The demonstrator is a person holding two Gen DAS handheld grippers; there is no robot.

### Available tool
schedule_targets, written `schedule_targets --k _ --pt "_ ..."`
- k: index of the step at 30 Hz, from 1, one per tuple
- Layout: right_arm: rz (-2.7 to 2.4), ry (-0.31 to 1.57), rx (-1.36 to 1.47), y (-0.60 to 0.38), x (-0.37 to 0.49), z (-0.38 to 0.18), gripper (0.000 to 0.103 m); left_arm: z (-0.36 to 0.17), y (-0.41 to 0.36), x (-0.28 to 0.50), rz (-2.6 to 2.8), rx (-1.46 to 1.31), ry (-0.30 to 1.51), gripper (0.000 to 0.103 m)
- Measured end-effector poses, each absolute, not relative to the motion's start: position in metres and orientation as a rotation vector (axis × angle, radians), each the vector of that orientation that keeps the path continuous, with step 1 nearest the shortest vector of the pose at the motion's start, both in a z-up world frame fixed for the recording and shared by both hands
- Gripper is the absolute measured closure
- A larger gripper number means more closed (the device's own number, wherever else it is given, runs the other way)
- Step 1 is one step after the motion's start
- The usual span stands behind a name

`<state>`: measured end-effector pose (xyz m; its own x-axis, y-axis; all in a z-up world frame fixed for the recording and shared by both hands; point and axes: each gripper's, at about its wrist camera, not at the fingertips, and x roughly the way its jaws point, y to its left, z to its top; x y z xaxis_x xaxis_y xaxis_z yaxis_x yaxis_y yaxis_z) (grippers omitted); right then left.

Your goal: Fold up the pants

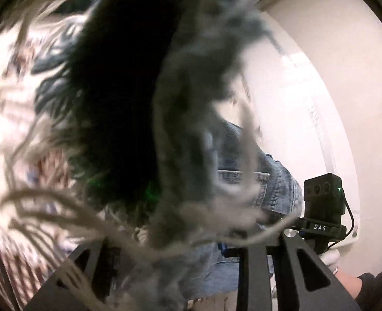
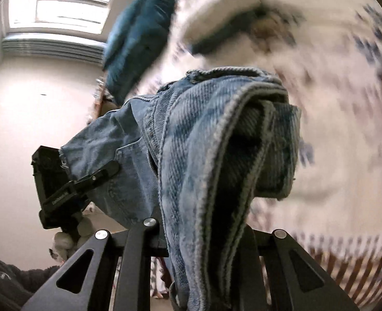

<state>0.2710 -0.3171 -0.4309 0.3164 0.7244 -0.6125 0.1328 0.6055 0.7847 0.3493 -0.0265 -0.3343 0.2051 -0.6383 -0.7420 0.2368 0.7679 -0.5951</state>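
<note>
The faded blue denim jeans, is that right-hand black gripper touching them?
Touching. The right wrist view shows the faded blue denim jeans draped between the right gripper's fingers.

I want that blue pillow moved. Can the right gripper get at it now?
Probably not: the right gripper holds the jeans, which drape over it and hang before the pillow.

Pants [image 2: 191, 142] hang before a patterned bedspread [image 2: 333, 77] (pillow [image 2: 139, 33] behind).

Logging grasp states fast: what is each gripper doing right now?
Left gripper: shut on the frayed hem of the jeans.
Right gripper: shut on the jeans.
</note>
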Motion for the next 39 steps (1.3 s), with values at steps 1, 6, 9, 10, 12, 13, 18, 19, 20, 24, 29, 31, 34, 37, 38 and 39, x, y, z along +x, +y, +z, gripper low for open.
schedule_targets --k 1,6,9,10,12,13,18,19,20,24,29,31,34,37,38,39 --pt "0.470 1.196 0.862 -0.321 0.286 -0.420 0.082 -0.323 -0.030 0.364 -0.634 -0.385 1.206 0.079" --pt "0.519 1.124 0.807 -0.355 0.401 -0.368 0.082 -0.270 -0.060 0.468 -0.638 -0.354 1.142 0.079" --pt "0.530 1.105 0.787 -0.375 0.475 -0.350 0.082 -0.259 -0.074 0.537 -0.640 -0.346 1.116 0.079" --pt "0.533 1.101 0.782 -0.383 0.501 -0.348 0.082 -0.259 -0.073 0.560 -0.640 -0.348 1.111 0.079" --pt "0.536 1.097 0.770 -0.394 0.545 -0.347 0.082 -0.262 -0.087 0.608 -0.643 -0.348 1.097 0.079" --pt "0.540 1.100 0.770 -0.400 0.576 -0.350 0.082 -0.267 -0.092 0.628 -0.641 -0.341 1.091 0.079" --pt "0.505 1.160 0.780 -0.429 0.687 -0.398 0.082 -0.333 -0.117 0.738 -0.628 -0.337 1.152 0.079" --pt "0.503 1.197 0.781 -0.432 0.710 -0.417 0.082 -0.353 -0.120 0.755 -0.610 -0.344 1.188 0.079" --pt "0.476 1.233 0.783 -0.435 0.729 -0.438 0.082 -0.373 -0.123 0.769 -0.598 -0.351 1.225 0.078" --pt "0.397 1.390 0.741 -0.438 0.778 -0.502 0.071 -0.457 -0.135 0.807 -0.509 -0.315 1.417 0.069" --pt "0.390 1.420 0.790 -0.451 0.788 -0.523 0.061 -0.470 -0.132 0.810 -0.488 -0.260 1.453 0.058" --pt "0.371 1.411 0.779 -0.450 0.780 -0.515 0.038 -0.452 -0.126 0.805 -0.440 -0.241 1.414 0.051" --pt "0.221 1.345 0.678 -0.450 0.761 -0.483 0.001 -0.417 -0.114 0.783 -0.348 -0.193 1.296 0.030" --pt "0.065 1.259 0.471 -0.434 0.727 -0.430 0.001 -0.403 -0.106 0.769 -0.282 -0.091 1.169 0.014" --pt "0.010 1.246 0.398 -0.424 0.716 -0.417 0.001 -0.395 -0.109 0.762 -0.251 -0.054 1.156 0.014" --pt "-0.019 1.236 0.361 -0.418 0.706 -0.411 0.001 -0.386 -0.107 0.743 -0.211 -0.017 1.144 0.014"
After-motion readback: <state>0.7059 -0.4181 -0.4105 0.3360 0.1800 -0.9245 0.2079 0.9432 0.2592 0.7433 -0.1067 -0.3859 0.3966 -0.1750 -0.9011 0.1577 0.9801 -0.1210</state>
